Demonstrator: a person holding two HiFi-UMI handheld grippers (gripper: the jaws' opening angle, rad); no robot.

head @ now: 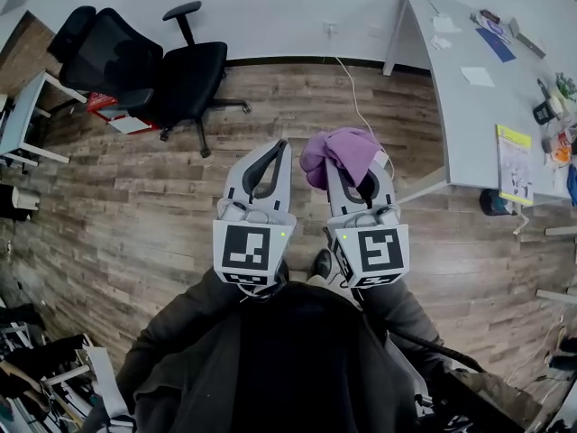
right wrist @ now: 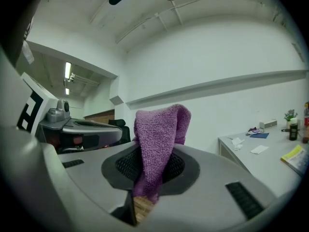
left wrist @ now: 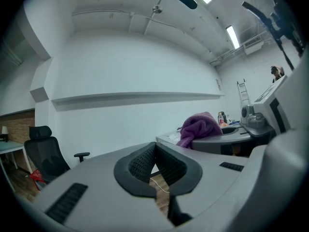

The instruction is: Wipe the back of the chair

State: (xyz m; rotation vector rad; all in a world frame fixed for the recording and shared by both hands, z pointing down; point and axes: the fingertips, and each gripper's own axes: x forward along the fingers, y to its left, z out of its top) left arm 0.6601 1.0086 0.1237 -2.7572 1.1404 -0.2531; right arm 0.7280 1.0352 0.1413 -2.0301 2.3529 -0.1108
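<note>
A black office chair (head: 144, 66) stands at the far left by the wall, its back (head: 113, 52) facing left; it shows small in the left gripper view (left wrist: 43, 153). My right gripper (head: 352, 165) is shut on a purple cloth (head: 341, 152), which bunches above the jaws (right wrist: 157, 139). My left gripper (head: 275, 152) is shut with nothing in it (left wrist: 154, 151). Both grippers are held side by side over the wooden floor, well short of the chair. The purple cloth also shows in the left gripper view (left wrist: 198, 128).
A grey desk (head: 487, 88) with papers, a yellow booklet (head: 514, 161) and small items runs along the right. A white cable (head: 361, 106) trails across the floor. A white table (head: 22, 120) is at the left edge, clutter (head: 45, 377) at lower left.
</note>
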